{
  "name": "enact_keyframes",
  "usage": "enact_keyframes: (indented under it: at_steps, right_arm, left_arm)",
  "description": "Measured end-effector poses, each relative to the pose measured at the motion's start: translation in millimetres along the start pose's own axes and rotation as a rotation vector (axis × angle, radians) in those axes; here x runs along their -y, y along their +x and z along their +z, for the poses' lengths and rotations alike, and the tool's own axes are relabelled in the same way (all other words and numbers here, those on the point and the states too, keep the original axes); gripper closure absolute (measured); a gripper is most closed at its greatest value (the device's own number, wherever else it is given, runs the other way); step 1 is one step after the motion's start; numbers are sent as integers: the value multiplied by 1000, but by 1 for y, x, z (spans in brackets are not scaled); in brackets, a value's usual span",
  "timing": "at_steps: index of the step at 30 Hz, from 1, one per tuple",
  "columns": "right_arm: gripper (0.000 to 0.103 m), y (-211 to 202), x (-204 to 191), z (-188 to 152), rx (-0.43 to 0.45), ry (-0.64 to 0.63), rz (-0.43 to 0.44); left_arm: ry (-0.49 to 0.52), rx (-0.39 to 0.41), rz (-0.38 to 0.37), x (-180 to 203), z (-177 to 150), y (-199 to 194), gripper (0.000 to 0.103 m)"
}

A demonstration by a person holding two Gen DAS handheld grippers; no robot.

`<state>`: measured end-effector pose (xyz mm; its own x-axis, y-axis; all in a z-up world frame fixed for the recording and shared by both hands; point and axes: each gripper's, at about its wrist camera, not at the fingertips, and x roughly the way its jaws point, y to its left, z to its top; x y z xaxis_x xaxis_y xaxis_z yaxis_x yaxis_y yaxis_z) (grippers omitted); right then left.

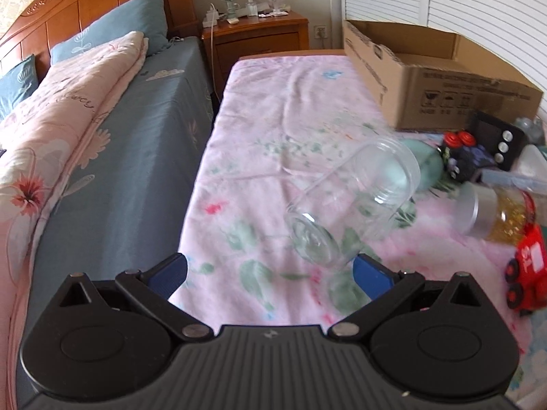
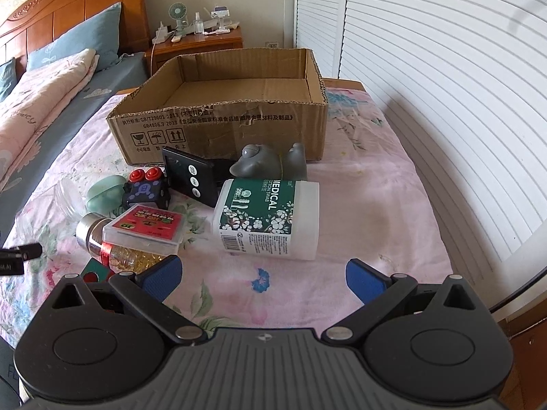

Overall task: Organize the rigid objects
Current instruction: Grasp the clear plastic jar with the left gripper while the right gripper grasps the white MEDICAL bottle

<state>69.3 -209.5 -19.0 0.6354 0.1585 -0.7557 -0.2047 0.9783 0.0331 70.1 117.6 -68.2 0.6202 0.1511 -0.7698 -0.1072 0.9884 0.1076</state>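
A clear empty jar (image 1: 352, 205) lies on its side on the pink floral cloth (image 1: 259, 143), its base just ahead of my open left gripper (image 1: 270, 273), nearer the right finger. My right gripper (image 2: 263, 273) is open and empty, just short of a white medical swab tub (image 2: 270, 218) lying on its side. Left of the tub lie a red card case (image 2: 147, 229) on a silver-capped jar of yellow beads (image 2: 112, 249), a dark toy with red knobs (image 2: 147, 188), a black timer (image 2: 188, 174) and a grey duck-like toy (image 2: 270, 164). An open cardboard box (image 2: 222, 126) stands behind them.
A red toy truck (image 1: 526, 270) lies at the right edge of the left wrist view. A green oval case (image 2: 102, 194) sits by the clear jar. A bed with pink quilt (image 1: 58, 130) runs along the left. A wooden nightstand (image 1: 256, 34) and white louvred doors (image 2: 427, 68) stand behind.
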Motion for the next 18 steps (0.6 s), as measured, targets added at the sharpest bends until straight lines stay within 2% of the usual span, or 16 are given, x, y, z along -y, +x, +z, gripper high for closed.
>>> enact_keyframes:
  at_steps: [2, 6, 8, 14, 18]
  right_arm:
    - [0, 1, 2, 1, 1, 4, 0]
    - [0, 1, 6, 3, 10, 17, -3]
    - [0, 2, 9, 4, 13, 29, 1]
    - [0, 2, 17, 7, 29, 37, 1]
    - [0, 6, 24, 11, 29, 47, 7]
  left_arm:
    - [-7, 1, -27, -1, 4, 0, 1]
    - [-39, -12, -162, 7, 10, -1, 1]
    - [-51, -20, -205, 14, 15, 0, 1]
    - [-157, -23, -218, 22, 30, 10, 1]
    - [-242, -21, -197, 20, 39, 19, 1]
